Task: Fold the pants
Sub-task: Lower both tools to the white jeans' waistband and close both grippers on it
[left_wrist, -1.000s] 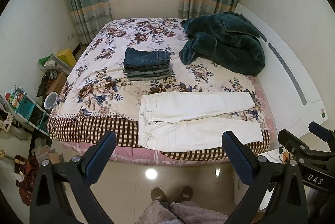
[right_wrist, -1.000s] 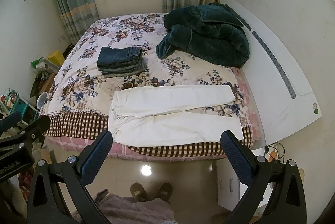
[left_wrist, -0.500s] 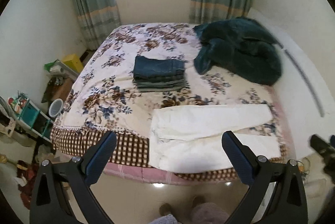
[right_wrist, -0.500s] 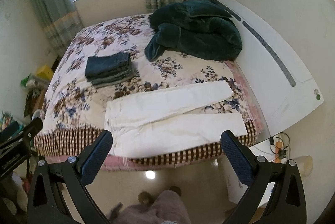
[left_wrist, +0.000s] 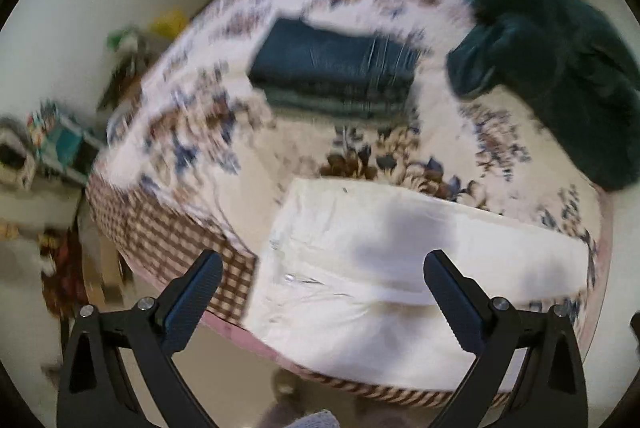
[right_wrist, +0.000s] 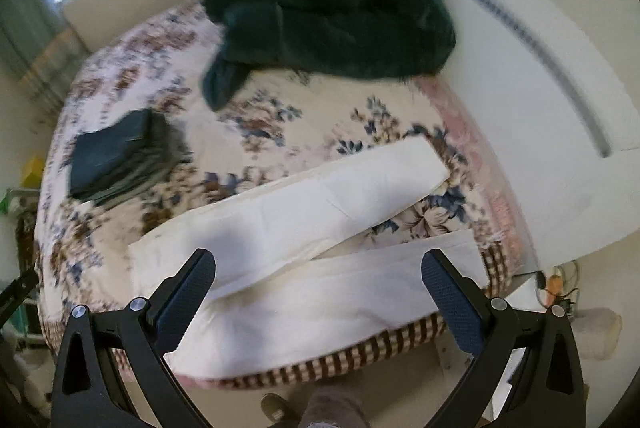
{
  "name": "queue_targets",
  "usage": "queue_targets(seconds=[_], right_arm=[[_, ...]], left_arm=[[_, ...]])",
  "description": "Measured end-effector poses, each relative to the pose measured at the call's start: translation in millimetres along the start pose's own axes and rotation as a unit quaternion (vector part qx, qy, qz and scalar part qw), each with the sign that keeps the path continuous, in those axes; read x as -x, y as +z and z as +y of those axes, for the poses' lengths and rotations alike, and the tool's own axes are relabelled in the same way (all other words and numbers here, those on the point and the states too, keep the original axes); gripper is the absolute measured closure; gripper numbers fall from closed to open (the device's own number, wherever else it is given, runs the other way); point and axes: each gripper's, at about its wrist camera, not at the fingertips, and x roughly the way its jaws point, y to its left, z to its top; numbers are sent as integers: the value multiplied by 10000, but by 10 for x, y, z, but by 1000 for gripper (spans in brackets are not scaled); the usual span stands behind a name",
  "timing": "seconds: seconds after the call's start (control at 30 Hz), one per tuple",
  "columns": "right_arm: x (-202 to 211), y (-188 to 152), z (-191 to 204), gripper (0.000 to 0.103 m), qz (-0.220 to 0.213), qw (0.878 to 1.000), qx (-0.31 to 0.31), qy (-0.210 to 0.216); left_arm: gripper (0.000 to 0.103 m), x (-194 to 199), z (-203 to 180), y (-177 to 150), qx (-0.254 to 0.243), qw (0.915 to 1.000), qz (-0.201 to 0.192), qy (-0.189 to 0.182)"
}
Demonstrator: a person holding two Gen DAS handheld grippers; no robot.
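- White pants (right_wrist: 320, 248): spread flat at the bed's (right_wrist: 260, 124) near edge.
- Left gripper (left_wrist: 322, 290), right gripper (right_wrist: 318, 286): both spread wide, empty, above the pants.
- Folded stack (left_wrist: 336, 72): probably jeans, blurred, farther up the bed.

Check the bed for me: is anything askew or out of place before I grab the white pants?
Nothing serious. The white pants lie flat at the bed's near edge, legs splayed apart rather than stacked. The folded jeans stack looks tidy; the green blanket is just heaped by the headboard. Both views are motion-blurred, so small wrinkles can't be judged.
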Motion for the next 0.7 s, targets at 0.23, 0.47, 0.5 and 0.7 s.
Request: queue_targets(seconds=[0.23,0.47,0.5,0.7], right_arm=[[-2232,913,-476,0,736,9940,-692,-407],[-3866,1199,-722,0,1324,9813,-1179,-748],[-4125,1266,-778,0,1382,9782,-1308,-838],[-4791,1335,-938,0,1653,9647,-1708,-1136]], left_arm=[[0,-1734,-484,337,610,9906,1210,184],[1,-3215,-484,589,2108,9542,2118,153],[1,-3375,-456,607,2262,9481,2225,211],[1,-3751,-372,662,2559,9334,2427,666]])
